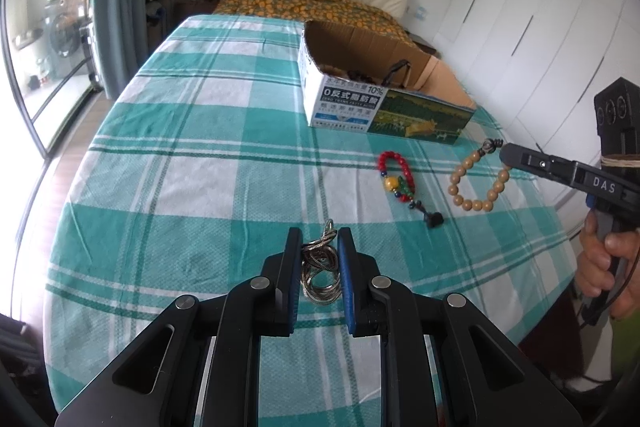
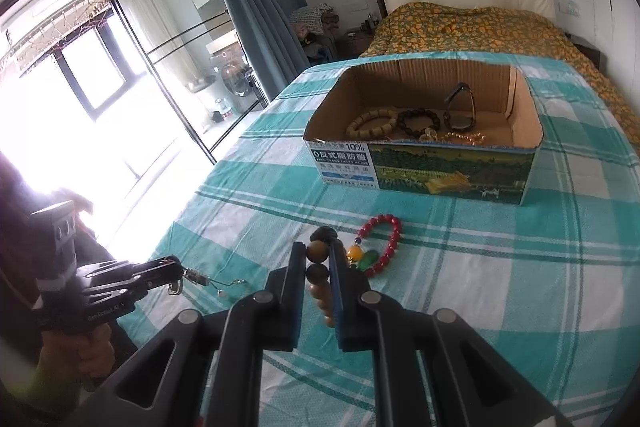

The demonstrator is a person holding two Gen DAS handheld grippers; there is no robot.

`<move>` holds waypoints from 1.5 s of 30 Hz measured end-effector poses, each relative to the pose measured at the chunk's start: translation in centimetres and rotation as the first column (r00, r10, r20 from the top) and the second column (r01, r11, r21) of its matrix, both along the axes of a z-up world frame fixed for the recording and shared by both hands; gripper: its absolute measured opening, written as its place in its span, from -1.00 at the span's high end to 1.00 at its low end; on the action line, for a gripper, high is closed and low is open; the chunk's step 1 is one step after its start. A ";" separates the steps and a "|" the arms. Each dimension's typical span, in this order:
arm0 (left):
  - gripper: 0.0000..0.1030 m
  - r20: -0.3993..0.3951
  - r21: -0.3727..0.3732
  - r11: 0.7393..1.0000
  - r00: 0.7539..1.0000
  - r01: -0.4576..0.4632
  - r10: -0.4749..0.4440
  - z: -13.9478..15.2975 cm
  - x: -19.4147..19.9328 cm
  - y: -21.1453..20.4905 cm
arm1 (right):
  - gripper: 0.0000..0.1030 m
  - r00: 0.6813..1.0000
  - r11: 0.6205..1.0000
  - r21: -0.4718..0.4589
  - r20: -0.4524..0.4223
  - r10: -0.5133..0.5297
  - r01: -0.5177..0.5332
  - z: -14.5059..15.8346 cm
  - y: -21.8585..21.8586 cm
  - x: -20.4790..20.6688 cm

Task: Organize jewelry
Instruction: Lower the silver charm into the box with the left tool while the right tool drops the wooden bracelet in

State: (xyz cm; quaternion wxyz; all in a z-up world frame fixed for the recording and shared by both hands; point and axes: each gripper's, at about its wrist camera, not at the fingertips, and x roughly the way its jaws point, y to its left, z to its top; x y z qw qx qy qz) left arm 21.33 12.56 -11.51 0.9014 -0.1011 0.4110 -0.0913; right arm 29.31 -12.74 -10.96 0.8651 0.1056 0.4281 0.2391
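Right gripper (image 2: 318, 259) jaws clamp the tan bracelet (image 2: 318, 251); box (image 2: 420, 169) lies straight ahead, upper centre. Left gripper (image 1: 320, 251) jaws pinch silver chain (image 1: 318, 267), farther off.

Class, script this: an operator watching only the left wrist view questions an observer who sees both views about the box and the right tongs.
Operator: What is in the box?
Observer: The box holds a watch, a dark bracelet and a pale bracelet.
Operator: Have the right tongs gripped anything?
Observer: Yes, the right tongs are shut on the tan beads.
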 end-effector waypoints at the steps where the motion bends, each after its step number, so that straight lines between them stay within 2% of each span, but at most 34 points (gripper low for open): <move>1: 0.69 0.001 0.000 1.000 1.000 0.000 0.000 0.1 -0.1 -0.1 | 0.77 1.000 1.000 0.001 0.000 -0.007 0.007 -0.1 -0.3 -0.3; 8: 0.69 0.020 -0.009 1.000 0.999 0.027 -0.027 1.4 -0.3 -1.4 | 0.77 0.997 0.997 -0.021 0.016 -0.070 0.071 0.4 -2.7 -1.5; 16: 0.69 0.018 -0.080 0.995 0.998 0.066 -0.065 3.2 0.7 -2.4 | 0.77 0.992 0.993 -0.038 0.056 -0.111 0.113 2.4 -4.8 -2.8; 22: 0.69 0.022 -0.054 0.996 0.998 0.064 -0.063 4.6 1.5 -3.8 | 0.77 0.988 0.990 -0.045 0.077 -0.130 0.134 3.2 -5.9 -3.1; 38: 0.69 0.110 -0.064 0.992 0.989 0.108 -0.101 10.7 5.0 -5.2 | 0.77 0.978 0.985 -0.051 0.137 -0.158 0.166 6.3 -6.8 -2.2; 45: 0.69 0.119 -0.057 0.991 0.986 0.123 -0.116 11.9 7.2 -5.8 | 0.77 0.974 0.986 -0.056 0.176 -0.142 0.154 8.0 -6.6 -1.3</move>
